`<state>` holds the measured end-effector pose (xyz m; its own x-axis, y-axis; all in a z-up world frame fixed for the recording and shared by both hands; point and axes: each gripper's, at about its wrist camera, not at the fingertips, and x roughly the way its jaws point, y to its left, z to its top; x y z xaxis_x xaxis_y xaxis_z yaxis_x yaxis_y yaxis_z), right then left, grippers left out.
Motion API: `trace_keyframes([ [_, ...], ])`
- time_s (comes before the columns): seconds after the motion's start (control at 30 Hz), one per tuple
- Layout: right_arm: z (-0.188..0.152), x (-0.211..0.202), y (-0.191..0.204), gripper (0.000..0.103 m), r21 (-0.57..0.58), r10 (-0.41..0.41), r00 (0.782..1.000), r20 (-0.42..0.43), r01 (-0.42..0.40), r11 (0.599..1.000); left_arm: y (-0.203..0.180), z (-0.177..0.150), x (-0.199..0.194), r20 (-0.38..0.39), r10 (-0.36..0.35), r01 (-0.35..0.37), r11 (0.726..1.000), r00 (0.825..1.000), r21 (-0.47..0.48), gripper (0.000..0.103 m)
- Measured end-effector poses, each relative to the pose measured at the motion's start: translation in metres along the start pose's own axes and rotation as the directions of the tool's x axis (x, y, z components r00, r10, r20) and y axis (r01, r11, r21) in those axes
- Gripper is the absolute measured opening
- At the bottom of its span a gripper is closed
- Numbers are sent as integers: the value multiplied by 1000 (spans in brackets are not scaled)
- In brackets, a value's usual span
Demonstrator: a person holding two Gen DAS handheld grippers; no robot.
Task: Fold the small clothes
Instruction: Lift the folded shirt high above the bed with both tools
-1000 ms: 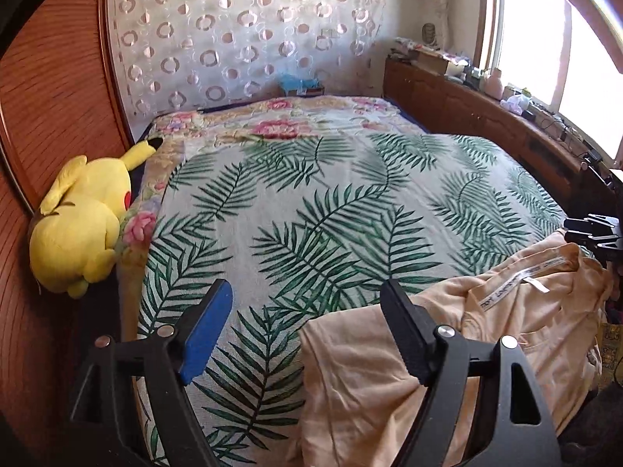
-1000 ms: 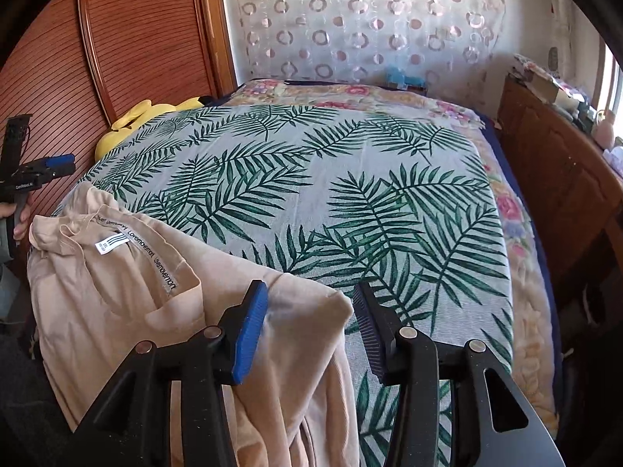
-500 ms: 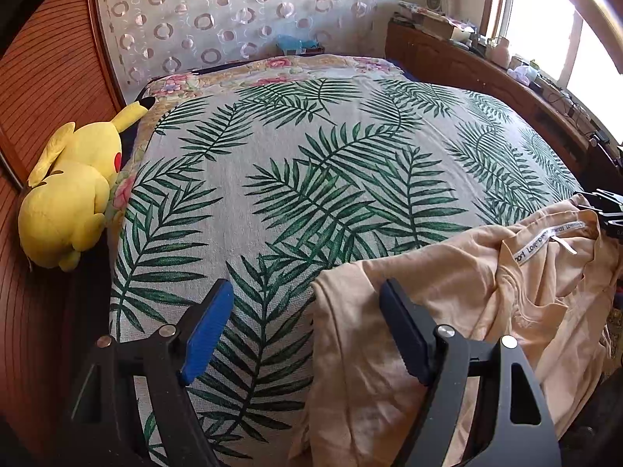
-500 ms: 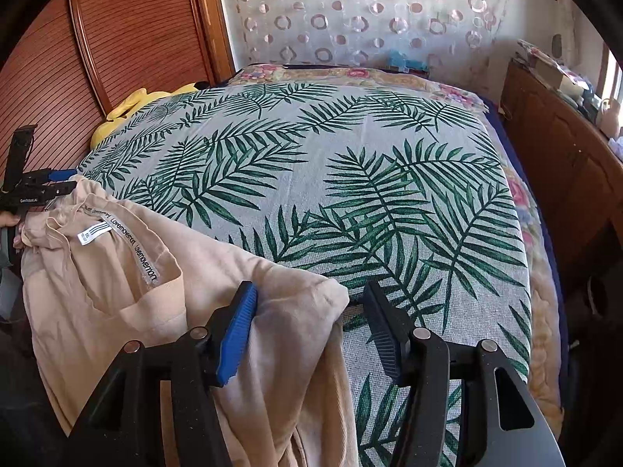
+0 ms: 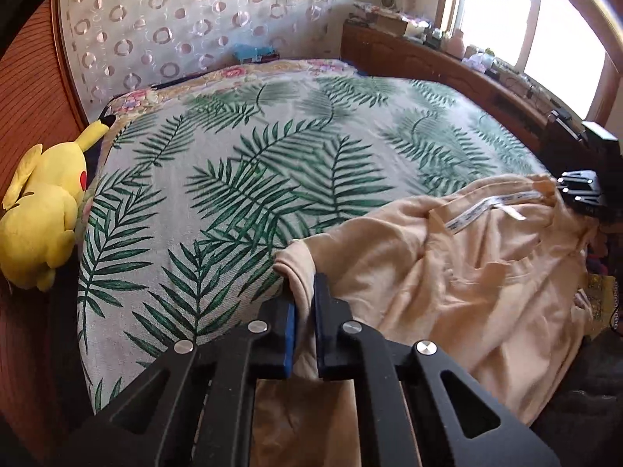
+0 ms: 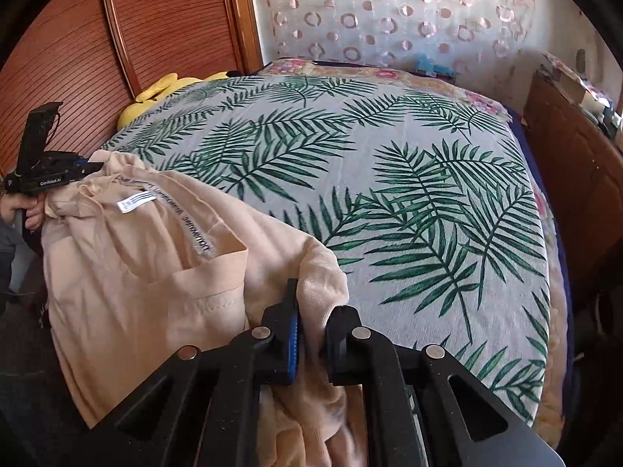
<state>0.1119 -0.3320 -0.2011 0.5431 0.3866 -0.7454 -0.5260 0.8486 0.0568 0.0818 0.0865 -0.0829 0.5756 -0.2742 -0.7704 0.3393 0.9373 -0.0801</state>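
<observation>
A peach shirt (image 5: 447, 272) with a white neck label lies crumpled at the near edge of the bed, partly hanging over it. In the left wrist view my left gripper (image 5: 305, 288) is closing, its blue pads pressing a fold at the shirt's left corner. In the right wrist view my right gripper (image 6: 311, 299) is closing too, pinching the shirt (image 6: 136, 272) at its right corner. Each view shows the other gripper small at the shirt's far side: the right gripper (image 5: 576, 190) and the left gripper (image 6: 78, 169), held by a hand (image 6: 33, 210).
The palm-leaf bedspread (image 5: 272, 179) stretches ahead of the shirt. A yellow plush toy (image 5: 43, 210) lies at the bed's left edge against a wooden wardrobe (image 6: 155, 19). A long wooden cabinet (image 5: 447, 66) with clutter runs along the right under the window.
Both grippers went from wide open to closed on the shirt's corners. Both moved slightly forward and down, and the shirt's top edge now bunches between them.
</observation>
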Motion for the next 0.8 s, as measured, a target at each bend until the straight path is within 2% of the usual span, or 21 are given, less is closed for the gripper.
trace_keyframes([
  [0.1, -3, -29, 0, 8, 29, 20, 998, 65, -22, 999, -6, 4, -33, 83, -33, 34, 999, 996, -7, 8],
  [0.17, -2, -59, 4, 8, 30, 28, 992, 126, -32, 999, -14, 9, -60, 149, -63, 64, 998, 987, -3, 8],
  [0.27, 2, -108, 11, 8, 15, 22, 978, 209, -26, 1000, -29, 19, -107, 254, -99, 98, 995, 962, 18, 8],
  [0.33, 6, -142, 15, 7, 2, 14, 965, 263, -15, 1000, -39, 27, -139, 322, -120, 114, 993, 939, 38, 8],
  [0.43, 17, -195, 21, 7, -24, 6, 940, 341, 2, 1000, -50, 40, -184, 412, -134, 119, 991, 901, 63, 8],
  [0.57, 39, -271, 32, 7, -71, -9, 893, 450, 46, 996, -59, 61, -241, 520, -150, 119, 988, 841, 94, 8],
  [0.7, 59, -340, 49, 7, -102, -41, 841, 540, 114, 988, -66, 77, -298, 619, -154, 97, 987, 770, 124, 8],
  [0.8, 73, -381, 64, 7, -135, -50, 803, 593, 161, 978, -69, 89, -334, 682, -118, 39, 991, 721, 130, 8],
])
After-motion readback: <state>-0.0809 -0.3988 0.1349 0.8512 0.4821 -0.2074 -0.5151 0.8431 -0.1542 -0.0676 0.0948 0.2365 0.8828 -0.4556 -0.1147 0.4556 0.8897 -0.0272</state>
